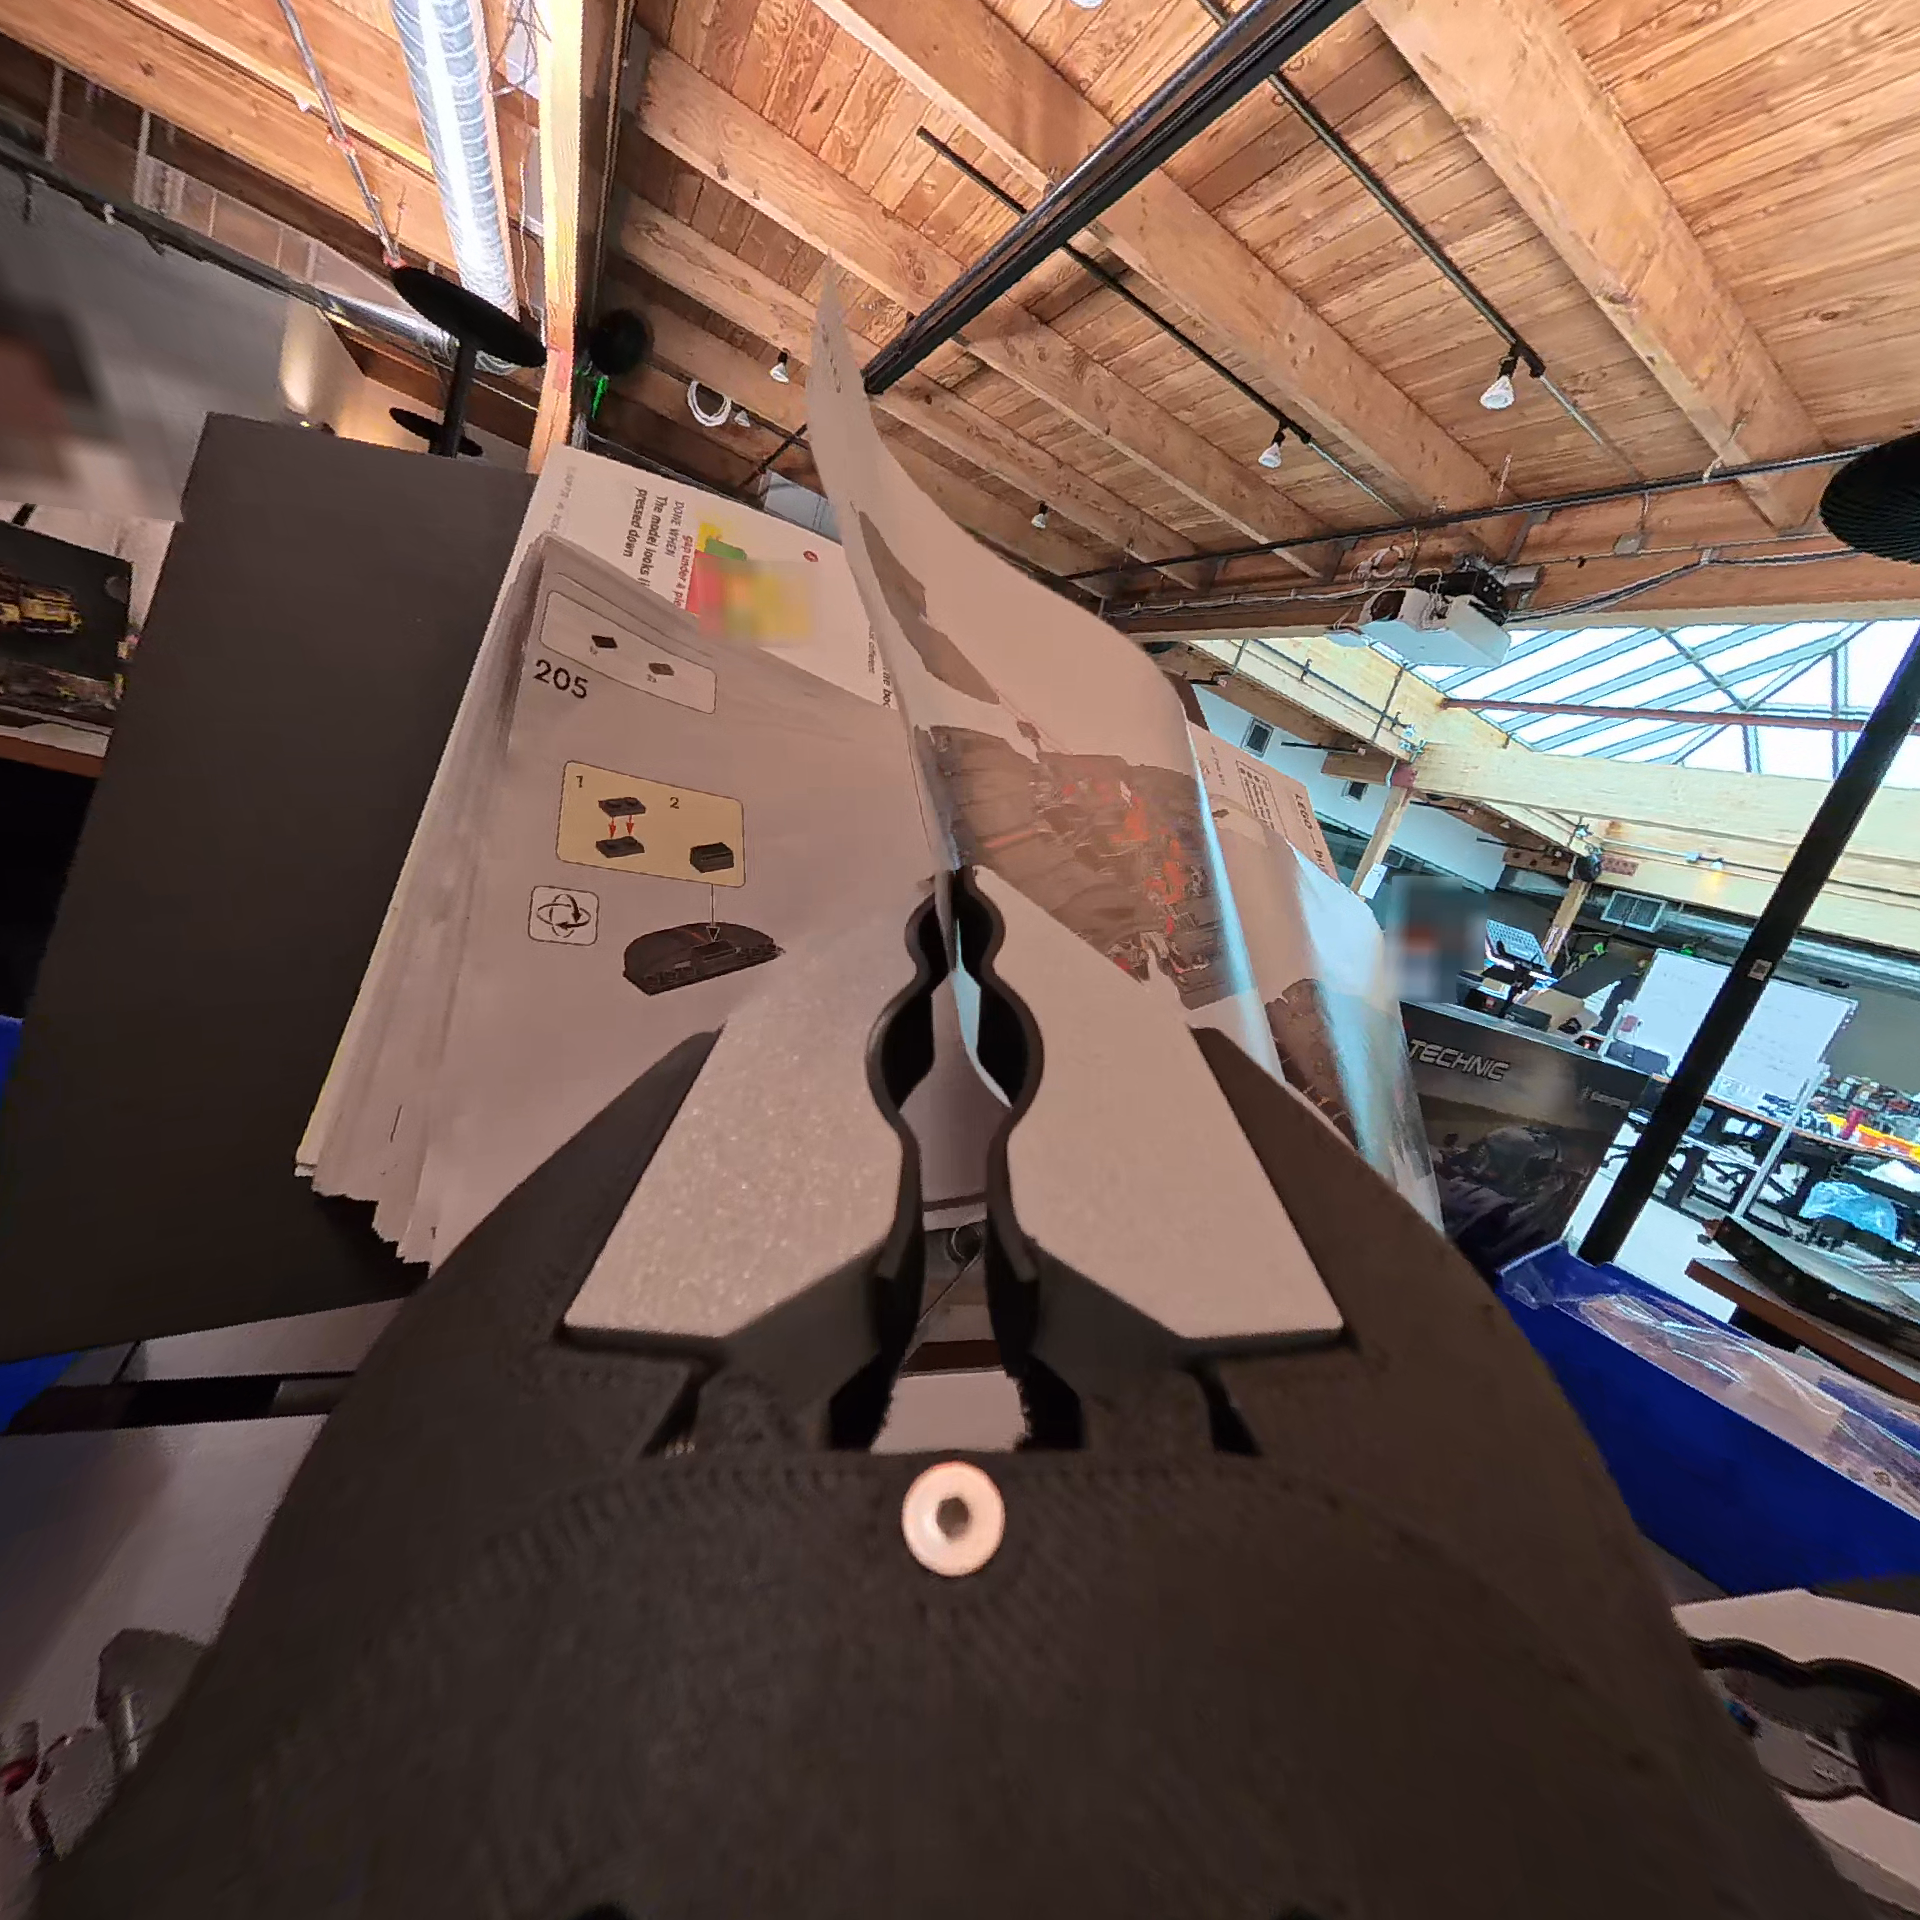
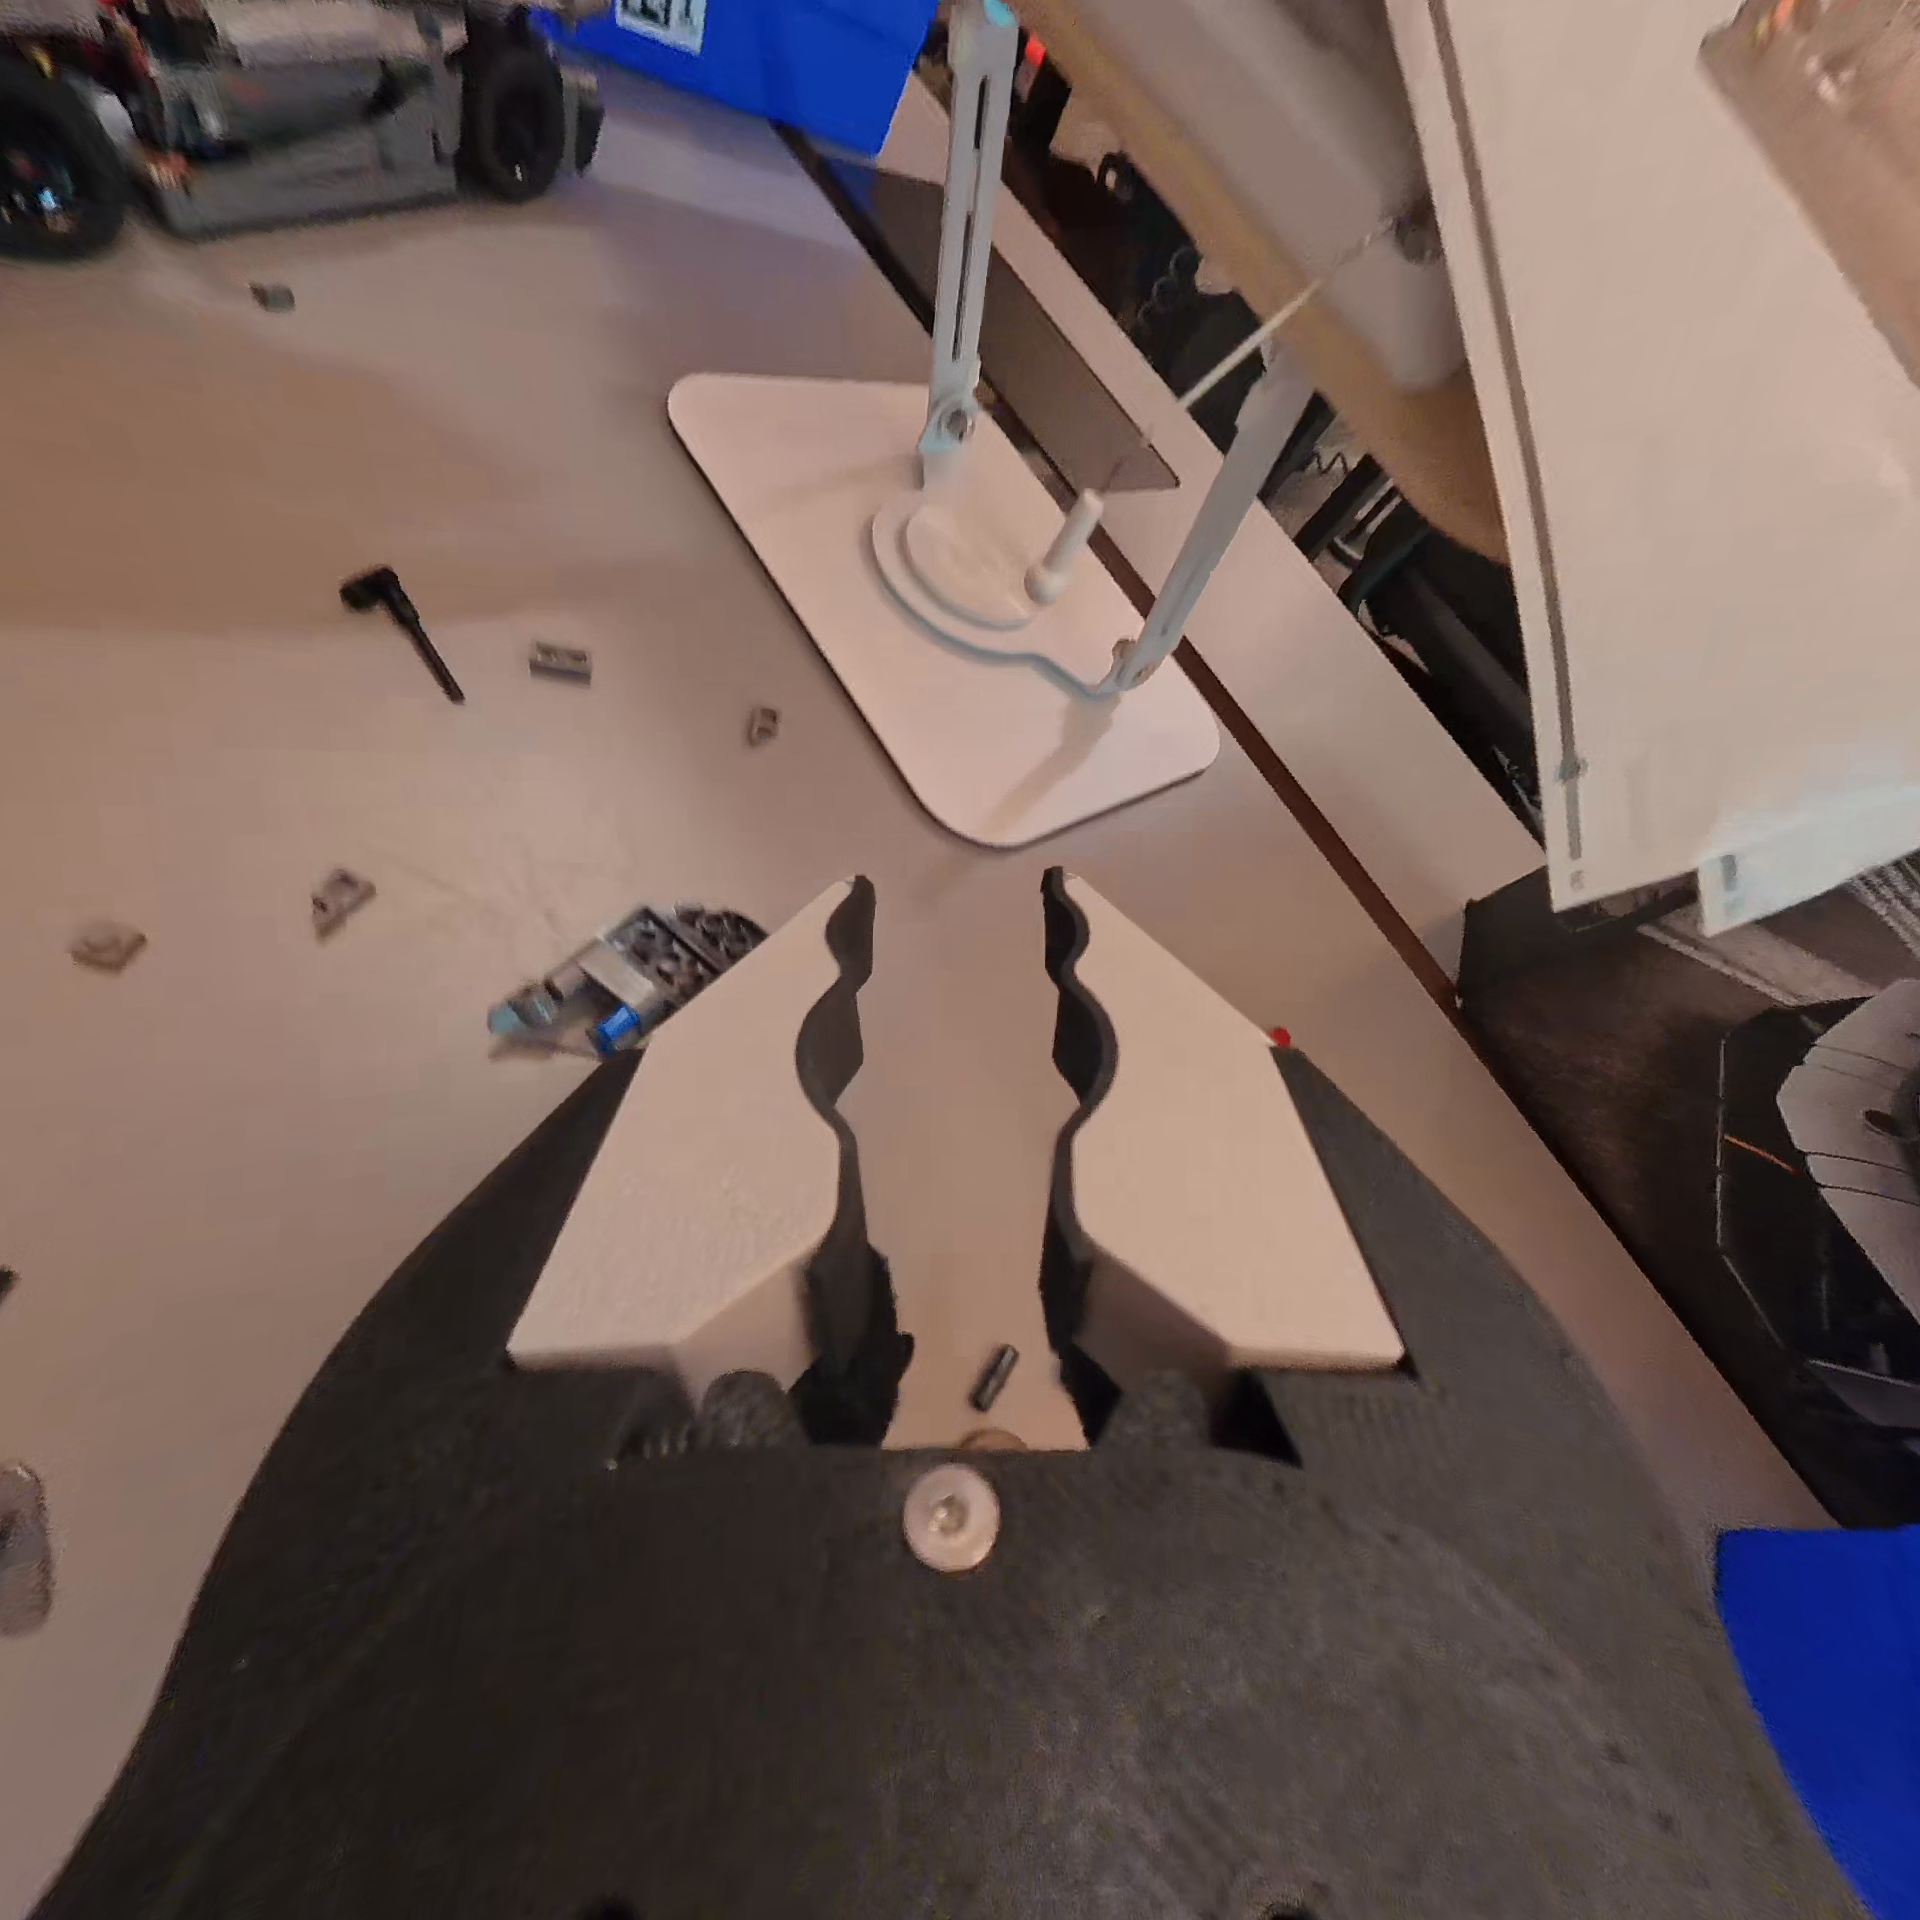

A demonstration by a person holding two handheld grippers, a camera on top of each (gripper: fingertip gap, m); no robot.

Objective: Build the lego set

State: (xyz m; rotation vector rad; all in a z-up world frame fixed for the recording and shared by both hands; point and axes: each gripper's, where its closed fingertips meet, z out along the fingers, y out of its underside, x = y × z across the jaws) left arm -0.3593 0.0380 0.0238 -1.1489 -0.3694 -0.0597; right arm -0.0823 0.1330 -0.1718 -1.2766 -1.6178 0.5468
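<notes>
At frame centre the left gripper (image 1: pixel 958 883) pinches a glossy printed booklet page (image 1: pixel 1049 727); sweep it over gently, lest it tear, while the right gripper (image 2: pixel 956 883) waits wide.

A pale worktop (image 2: pixel 312 468) carries a white stand base (image 2: pixel 831 582). Left of the base lie a black pin (image 2: pixel 400 623) and small grey pieces (image 2: pixel 559 662); far beyond, a grey car model (image 2: pixel 281 114)
</notes>
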